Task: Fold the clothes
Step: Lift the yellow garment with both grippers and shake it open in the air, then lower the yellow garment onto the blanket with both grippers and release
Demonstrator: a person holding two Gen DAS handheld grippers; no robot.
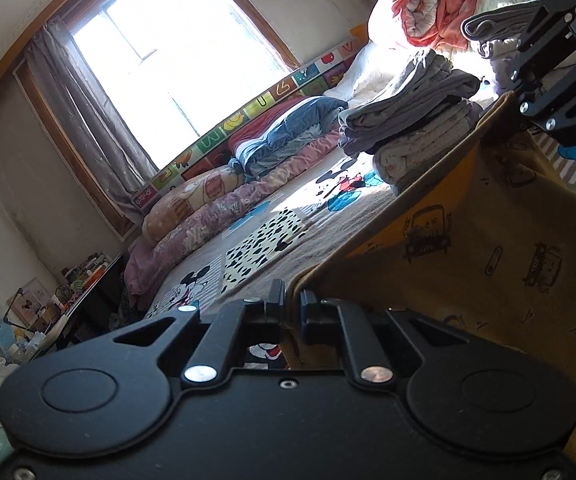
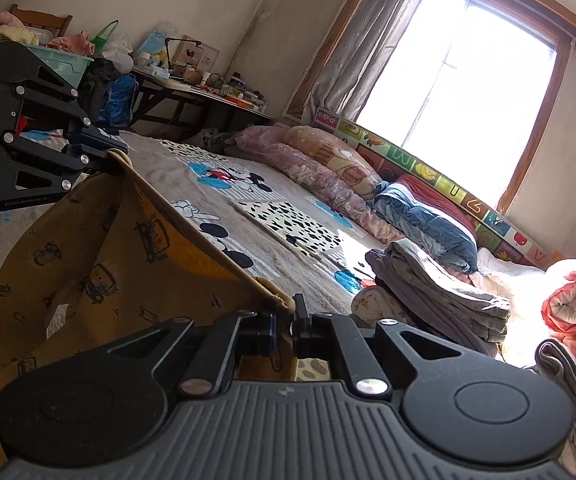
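Observation:
A mustard-yellow garment point(image 1: 467, 248) printed with small cars hangs stretched between my two grippers, above the bed. My left gripper point(image 1: 292, 300) is shut on one end of its hemmed top edge. In the left wrist view my right gripper point(image 1: 521, 94) shows at the upper right, pinching the other end. From the right wrist, my right gripper point(image 2: 286, 308) is shut on the hem, and the edge runs taut up-left to my left gripper point(image 2: 108, 156). The rest of the garment point(image 2: 100, 260) sags below that edge toward the bed cover.
The bed has a cartoon-print cover point(image 2: 288, 216). A stack of folded grey clothes point(image 2: 439, 292) lies just beyond the garment. Rolled quilts and pillows point(image 2: 327, 164) line the window side, and an orange quilt point(image 2: 575, 304) lies at the right. A cluttered desk point(image 2: 208, 88) stands beyond the bed.

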